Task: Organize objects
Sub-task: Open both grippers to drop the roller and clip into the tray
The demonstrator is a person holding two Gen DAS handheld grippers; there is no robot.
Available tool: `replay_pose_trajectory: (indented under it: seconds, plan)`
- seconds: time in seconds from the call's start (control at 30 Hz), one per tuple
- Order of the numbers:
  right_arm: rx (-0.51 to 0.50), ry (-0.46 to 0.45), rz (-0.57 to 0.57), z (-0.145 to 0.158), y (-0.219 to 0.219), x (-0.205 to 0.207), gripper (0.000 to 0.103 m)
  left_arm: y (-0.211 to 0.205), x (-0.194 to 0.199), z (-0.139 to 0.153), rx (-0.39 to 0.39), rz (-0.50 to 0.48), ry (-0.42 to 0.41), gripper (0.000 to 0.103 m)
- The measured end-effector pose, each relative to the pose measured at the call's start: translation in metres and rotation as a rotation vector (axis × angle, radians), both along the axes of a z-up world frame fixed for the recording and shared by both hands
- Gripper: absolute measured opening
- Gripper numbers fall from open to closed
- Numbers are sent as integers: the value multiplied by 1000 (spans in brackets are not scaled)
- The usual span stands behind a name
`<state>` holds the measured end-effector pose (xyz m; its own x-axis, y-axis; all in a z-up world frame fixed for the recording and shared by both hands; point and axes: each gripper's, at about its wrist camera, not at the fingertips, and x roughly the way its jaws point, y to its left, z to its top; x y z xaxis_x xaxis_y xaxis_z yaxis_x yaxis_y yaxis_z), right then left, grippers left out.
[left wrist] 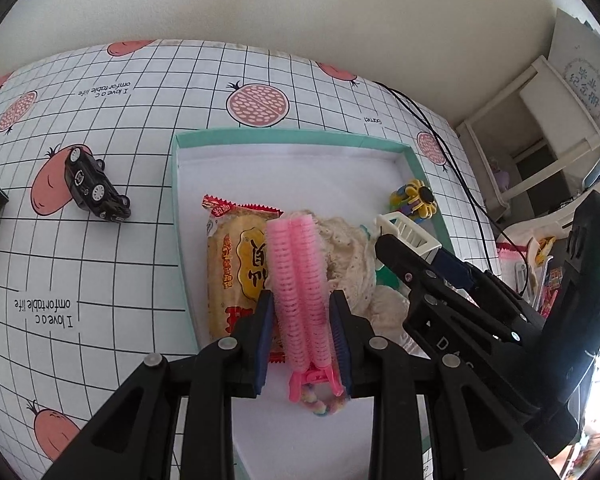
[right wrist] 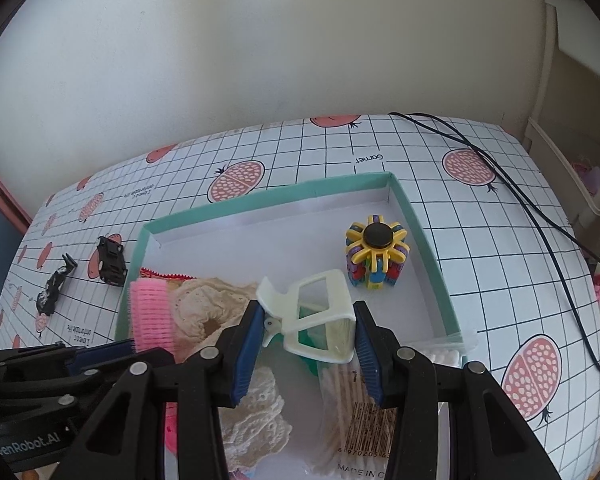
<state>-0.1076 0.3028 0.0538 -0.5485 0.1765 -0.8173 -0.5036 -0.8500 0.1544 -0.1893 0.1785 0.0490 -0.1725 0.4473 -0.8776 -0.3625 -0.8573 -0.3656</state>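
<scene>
My left gripper (left wrist: 302, 316) is shut on a pink hair-roller clip (left wrist: 298, 280) and holds it over the teal-rimmed box (left wrist: 260, 134). My right gripper (right wrist: 306, 330) is shut on a white hair claw clip (right wrist: 320, 312), also over the box (right wrist: 420, 224). In the box lie a snack packet (left wrist: 232, 268), a cream lace scrunchie (left wrist: 352, 260), a colourful spinner toy (right wrist: 376, 256), a bag of cotton swabs (right wrist: 352, 400) and a pastel bead band (left wrist: 324, 404). The pink clip shows in the right wrist view (right wrist: 152, 312) too.
A black toy car (left wrist: 94, 184) lies on its side on the grid tablecloth left of the box. A black-and-silver wrapper (right wrist: 54, 288) lies further left. A black cable (right wrist: 540, 216) runs along the right of the table. White shelving (left wrist: 540, 120) stands beyond.
</scene>
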Motion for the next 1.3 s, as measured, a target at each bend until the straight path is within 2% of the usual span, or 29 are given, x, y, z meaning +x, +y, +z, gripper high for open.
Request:
replay_pose_trajectory:
  seconds: [0.17,0.23,0.3,0.37,0.77,0.97,1.07,1.17,1.23,1.3]
  plan:
    - [-15,3,0,3,1,1,48,-3,1,7,-7,8,7,30]
    - [-19,-1,4,5,0,0,49,-5,2,11,-5,8,14,39]
    - [-27,2,9,7,-1,0,55,-7,4,17,1,5,28,46]
    - [-30,1,15,12,-1,0,59,-8,5,23,7,2,40,46]
    - [7,34,32,52,-10,3,59,-20,9,61,49,26,131,48]
    - [8,25,28,64,-13,6,59,-35,5,69,-4,97,192,48]
    - [5,21,30,67,-15,7,59,-41,2,69,-54,135,222,57]
    - [6,25,35,69,-16,6,67,-47,-1,68,-105,168,248,59]
    - [12,22,34,69,-17,6,70,-52,-3,69,-134,184,264,67]
    - [10,23,37,68,-17,6,77,-55,-4,68,-169,201,285,72]
